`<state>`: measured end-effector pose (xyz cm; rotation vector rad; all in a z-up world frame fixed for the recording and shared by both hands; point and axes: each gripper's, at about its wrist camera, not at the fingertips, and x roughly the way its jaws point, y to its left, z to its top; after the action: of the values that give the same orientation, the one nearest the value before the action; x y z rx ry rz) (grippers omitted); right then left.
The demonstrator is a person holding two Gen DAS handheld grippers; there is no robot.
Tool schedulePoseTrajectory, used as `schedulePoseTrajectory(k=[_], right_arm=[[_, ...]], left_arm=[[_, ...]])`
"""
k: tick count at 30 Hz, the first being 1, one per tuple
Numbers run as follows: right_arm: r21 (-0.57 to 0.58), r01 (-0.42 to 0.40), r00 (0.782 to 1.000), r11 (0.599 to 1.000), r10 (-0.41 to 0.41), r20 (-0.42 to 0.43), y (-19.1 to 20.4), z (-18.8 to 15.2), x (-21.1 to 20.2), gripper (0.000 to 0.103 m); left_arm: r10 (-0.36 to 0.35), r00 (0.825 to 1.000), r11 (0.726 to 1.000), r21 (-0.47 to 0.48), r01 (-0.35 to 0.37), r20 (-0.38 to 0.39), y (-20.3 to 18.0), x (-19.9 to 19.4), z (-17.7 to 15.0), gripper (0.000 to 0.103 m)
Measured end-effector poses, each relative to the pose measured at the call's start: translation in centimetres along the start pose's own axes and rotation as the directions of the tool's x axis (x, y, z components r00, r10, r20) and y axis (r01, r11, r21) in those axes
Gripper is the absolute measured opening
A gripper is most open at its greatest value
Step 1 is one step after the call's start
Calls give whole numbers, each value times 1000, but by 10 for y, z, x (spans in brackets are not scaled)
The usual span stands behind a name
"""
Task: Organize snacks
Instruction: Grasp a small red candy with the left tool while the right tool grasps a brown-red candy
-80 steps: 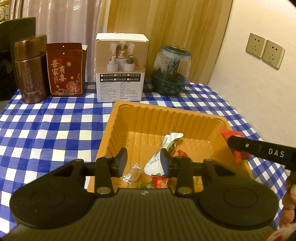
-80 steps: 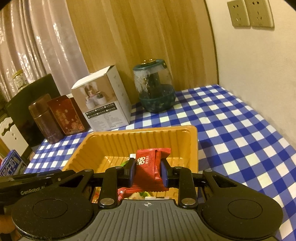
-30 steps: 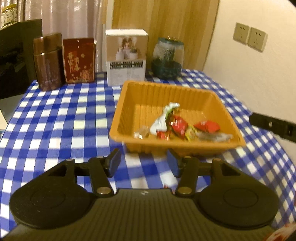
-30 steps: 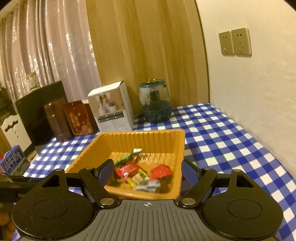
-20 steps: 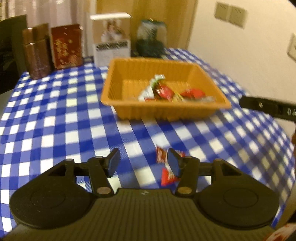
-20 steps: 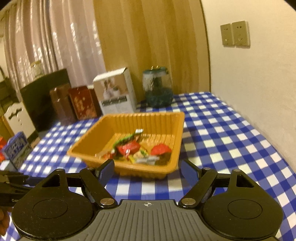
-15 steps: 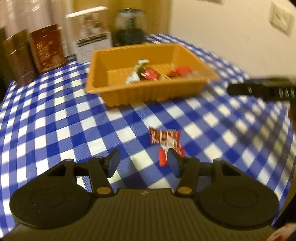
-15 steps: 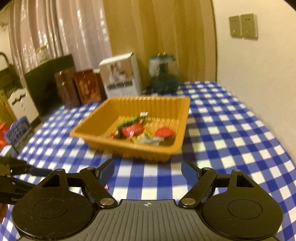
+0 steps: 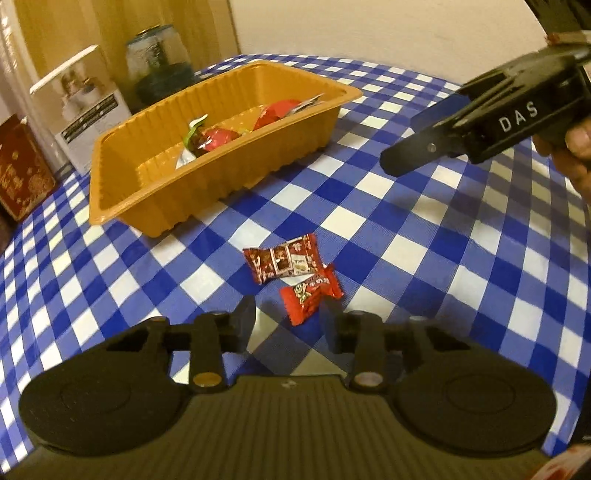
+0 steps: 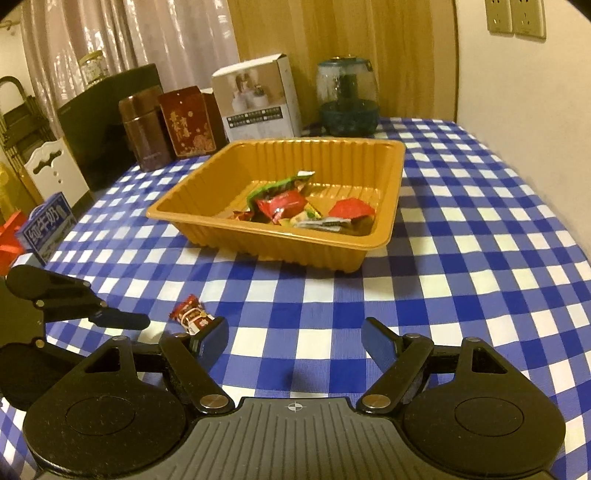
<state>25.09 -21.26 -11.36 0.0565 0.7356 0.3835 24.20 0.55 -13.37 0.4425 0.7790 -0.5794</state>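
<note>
An orange tray [image 9: 110, 206] [image 10: 391, 192] on the blue checked tablecloth holds several wrapped snacks [image 10: 282, 205]. Two red wrapped snacks lie on the cloth in front of it: a dark red one [image 9: 282, 260] [image 10: 192, 314] and a bright red one [image 9: 310, 295]. My left gripper [image 9: 288, 319] is open just above the bright red snack, which lies between its fingers. My right gripper [image 10: 293, 338] is wide open and empty, low over the cloth, well short of the tray. It shows at the right of the left wrist view [image 9: 480, 122].
At the table's back stand a brown canister [image 10: 142, 129], a red box [image 10: 188, 122], a white carton [image 10: 258, 99] and a green glass jar [image 10: 347, 99]. A wall with sockets [image 10: 515, 16] is on the right. A blue box [image 10: 48, 225] sits off the left edge.
Both grippers have pulled back from the tray toward the table's front. The right gripper let go of its red snack into the tray and opened wide. The left gripper has come down over the two loose snacks.
</note>
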Motion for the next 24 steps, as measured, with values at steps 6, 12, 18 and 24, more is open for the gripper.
schedulePoseTrajectory(k=[6,12,18,24], right_arm=[[2,0,1000,1000,0,-22,2,0,6,79],[10,6,1000,1000,-6,-30,3,1,10,79],[7,-4,1000,1000,4,-31,8,3,13,79],[-11,-15,999,1000,15,-36,13,4,18,79]], left_arm=[[-34,999,998,62,32,35,4,6,1,35],[-80,995,993,87,75,54,4,11,4,35],[-116,992,989,100,110,51,-1,16,8,31],[-128,992,989,79,126,18,-2,15,8,14]])
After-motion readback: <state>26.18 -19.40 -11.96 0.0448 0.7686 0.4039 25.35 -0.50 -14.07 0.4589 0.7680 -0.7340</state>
